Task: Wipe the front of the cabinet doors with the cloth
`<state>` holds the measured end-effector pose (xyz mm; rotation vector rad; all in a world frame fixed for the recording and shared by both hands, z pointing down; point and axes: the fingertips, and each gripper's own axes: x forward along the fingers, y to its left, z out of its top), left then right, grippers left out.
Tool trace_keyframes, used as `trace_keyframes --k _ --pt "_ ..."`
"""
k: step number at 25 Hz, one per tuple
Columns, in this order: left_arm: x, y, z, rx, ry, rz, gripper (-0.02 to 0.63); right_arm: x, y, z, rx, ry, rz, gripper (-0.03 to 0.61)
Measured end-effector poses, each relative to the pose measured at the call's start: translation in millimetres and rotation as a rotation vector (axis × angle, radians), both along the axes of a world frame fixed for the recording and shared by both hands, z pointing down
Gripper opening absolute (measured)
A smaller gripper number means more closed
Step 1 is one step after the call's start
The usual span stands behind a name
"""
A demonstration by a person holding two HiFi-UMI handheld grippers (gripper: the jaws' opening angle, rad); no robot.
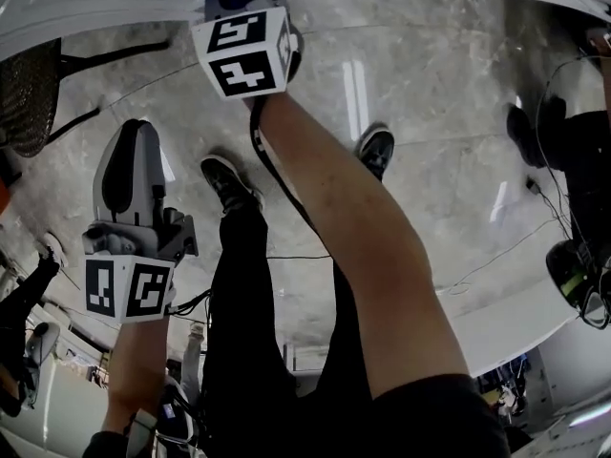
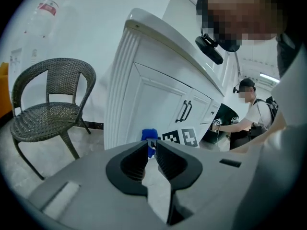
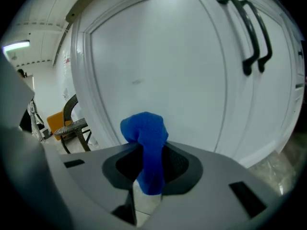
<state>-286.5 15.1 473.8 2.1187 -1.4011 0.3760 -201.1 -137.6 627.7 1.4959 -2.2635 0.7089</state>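
**Blue cloth clamped in front of the cabinet door**

The right claw (image 3: 146, 150) is clenched on the blue cloth (image 3: 144, 128). The cloth is a bunched strip, its long axis upright between the jaws. Its rounded top pokes toward the white cabinet door (image 3: 158, 66), low on the panel and left of the black handles (image 3: 252, 37). Whether it touches, I cannot tell. The left claw (image 2: 152, 150) hangs back, jaws nearly together on nothing.
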Motion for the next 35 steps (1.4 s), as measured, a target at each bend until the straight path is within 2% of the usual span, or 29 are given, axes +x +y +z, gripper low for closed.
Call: trace_keyframes --k 8,13,16,20,22,24,30,32,35 --pt "67.3 -11.5 7.0 -0.007 0.033 0.026 0.057 102.2 -7.1 8.8 -0.027 0.048 0.080 0.085" --pt "88.6 -5.0 10.1 -0.015 0.049 0.031 0.057 164.6 -4.0 13.8 -0.031 0.117 0.127 0.086" --pt "86.6 -1.1 9.1 -0.016 0.051 0.037 0.057 178.3 -4.9 20.4 -0.054 0.100 0.171 0.086" --pt "67.5 -4.3 15.0 0.010 0.050 0.023 0.057 173.3 -2.2 24.2 -0.053 0.086 0.207 0.086" --pt "45.9 -3.3 18.6 0.016 0.040 0.003 0.057 151.8 6.7 27.3 -0.059 0.064 0.217 0.084" --pt "21.6 -4.5 17.8 0.027 0.021 -0.016 0.057 110.0 16.1 31.4 -0.069 0.036 0.185 0.084" --pt "-37.2 -13.1 -3.5 0.085 -0.012 -0.048 0.057 -53.0 33.1 31.2 -0.068 -0.035 -0.035 0.085" --pt "-53.8 -9.3 -8.2 0.089 -0.022 -0.050 0.057 -92.1 35.5 34.7 -0.059 -0.042 -0.075 0.086" --pt "-73.3 -2.2 -9.4 0.083 -0.040 -0.047 0.057 -129.9 31.7 31.9 -0.003 0.004 -0.153 0.086"
